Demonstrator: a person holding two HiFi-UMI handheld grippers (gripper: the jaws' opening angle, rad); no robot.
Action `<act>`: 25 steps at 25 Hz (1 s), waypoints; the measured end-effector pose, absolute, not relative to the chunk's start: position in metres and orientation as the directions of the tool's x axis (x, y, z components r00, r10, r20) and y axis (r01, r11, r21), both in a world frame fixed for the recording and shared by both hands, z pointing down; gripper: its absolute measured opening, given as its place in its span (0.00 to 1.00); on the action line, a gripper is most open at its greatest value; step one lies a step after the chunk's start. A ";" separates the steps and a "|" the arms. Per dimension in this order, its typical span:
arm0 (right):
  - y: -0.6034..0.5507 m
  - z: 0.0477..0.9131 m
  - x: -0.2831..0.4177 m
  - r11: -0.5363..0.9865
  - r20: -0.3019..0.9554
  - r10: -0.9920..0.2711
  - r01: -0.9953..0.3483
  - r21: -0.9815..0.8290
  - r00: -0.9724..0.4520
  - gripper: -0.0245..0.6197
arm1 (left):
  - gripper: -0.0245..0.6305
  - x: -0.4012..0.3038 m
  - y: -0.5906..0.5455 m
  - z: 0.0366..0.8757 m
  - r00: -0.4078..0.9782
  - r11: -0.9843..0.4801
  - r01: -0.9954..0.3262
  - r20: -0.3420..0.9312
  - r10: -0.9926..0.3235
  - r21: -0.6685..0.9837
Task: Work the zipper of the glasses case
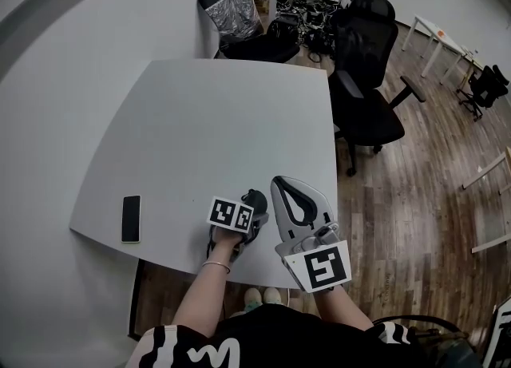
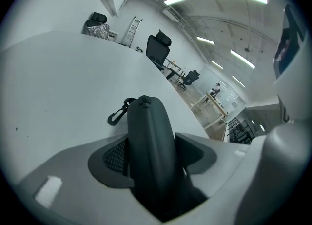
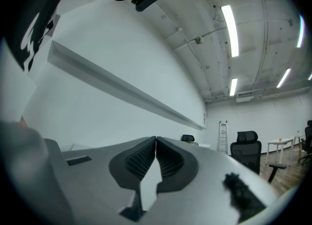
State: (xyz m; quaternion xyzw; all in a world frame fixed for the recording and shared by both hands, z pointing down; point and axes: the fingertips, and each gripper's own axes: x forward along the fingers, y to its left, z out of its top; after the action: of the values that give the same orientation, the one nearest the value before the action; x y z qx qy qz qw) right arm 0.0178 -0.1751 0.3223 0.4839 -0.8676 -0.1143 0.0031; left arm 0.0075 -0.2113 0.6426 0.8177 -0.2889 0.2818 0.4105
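Observation:
The dark glasses case (image 1: 255, 197) stands on edge near the front of the white table (image 1: 215, 127). My left gripper (image 1: 249, 221) is shut on it. In the left gripper view the case (image 2: 146, 126) fills the gap between the two pads, and its small black clip (image 2: 117, 114) rests on the table at the far end. No zipper pull can be made out. My right gripper (image 1: 287, 191) hovers just right of the case, apart from it. Its jaws (image 3: 156, 143) are shut tip to tip, holding nothing, and point roughly level.
A black phone (image 1: 131, 218) lies near the table's front left edge. A black office chair (image 1: 363, 79) stands beside the table's right edge. Another chair with a silvery cover (image 1: 235, 11) sits behind the far edge. Wooden floor lies to the right.

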 end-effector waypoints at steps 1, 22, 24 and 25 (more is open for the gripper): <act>-0.176 0.321 0.018 0.504 -0.107 -0.841 -0.840 0.203 -0.530 0.05 | 0.46 0.007 -0.211 0.641 0.675 -0.507 -0.701 0.695 -0.247 0.501; -0.175 0.277 0.010 0.368 -0.192 -0.821 -0.755 0.543 -0.538 0.06 | 0.46 -0.010 -0.163 0.270 0.959 -0.960 -0.270 0.065 -0.274 -0.070; -0.173 0.270 0.011 0.357 -0.207 -0.810 -0.741 0.569 -0.549 0.09 | 0.46 -0.008 -0.157 0.273 0.965 -0.968 -0.238 0.097 -0.245 -0.084; -0.173 0.268 0.012 0.349 -0.212 -0.808 -0.737 0.579 -0.549 0.09 | 0.46 -0.008 -0.155 0.277 0.964 -0.970 -0.225 0.124 -0.235 -0.090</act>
State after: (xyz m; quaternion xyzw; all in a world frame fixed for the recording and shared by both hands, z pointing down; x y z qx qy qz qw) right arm 0.0121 -0.1725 0.2677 0.4715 -0.8194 -0.3213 0.0555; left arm -0.0078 -0.1554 0.2768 0.9903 -0.1161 0.0669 -0.0374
